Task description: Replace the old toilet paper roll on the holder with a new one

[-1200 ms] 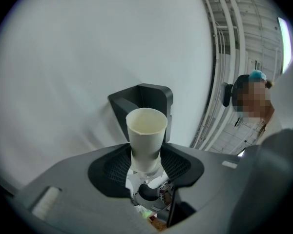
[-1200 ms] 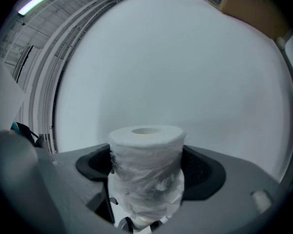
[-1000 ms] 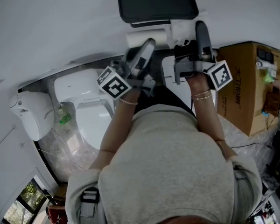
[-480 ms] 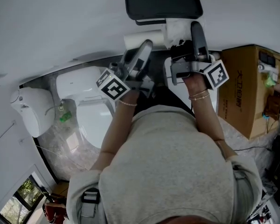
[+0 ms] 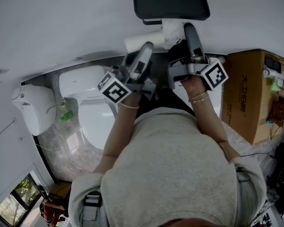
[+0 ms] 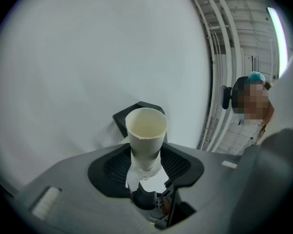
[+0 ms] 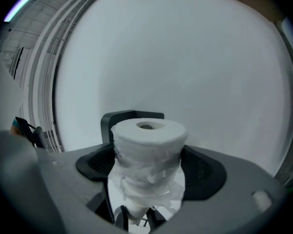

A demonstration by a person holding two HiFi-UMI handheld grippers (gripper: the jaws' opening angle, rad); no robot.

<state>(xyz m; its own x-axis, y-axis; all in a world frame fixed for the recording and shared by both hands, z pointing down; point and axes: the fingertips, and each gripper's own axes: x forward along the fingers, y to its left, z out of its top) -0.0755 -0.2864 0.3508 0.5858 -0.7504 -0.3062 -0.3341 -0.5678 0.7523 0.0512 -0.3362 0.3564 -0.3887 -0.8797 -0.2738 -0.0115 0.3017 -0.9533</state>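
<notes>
Left gripper point(image 5: 146, 50) is clamping its jaws on the empty cardboard core point(image 6: 146, 130), and the tube is poking up out of the grip in front of the black holder point(image 5: 170, 3) on the white wall. Right gripper point(image 5: 188, 31) is squeezing the fresh toilet paper roll point(image 7: 149, 155) between its jaws, with loose sheets bunching low in the grip. Both are hovering just below the holder, side by side. The toilet point(image 5: 87, 103) is sitting lower left and a cardboard box point(image 5: 253, 93) is standing at right.

Left gripper point(image 5: 146, 47) holds tube point(image 5: 133, 43), right gripper point(image 5: 184, 30) holds roll point(image 5: 172, 29)
</notes>
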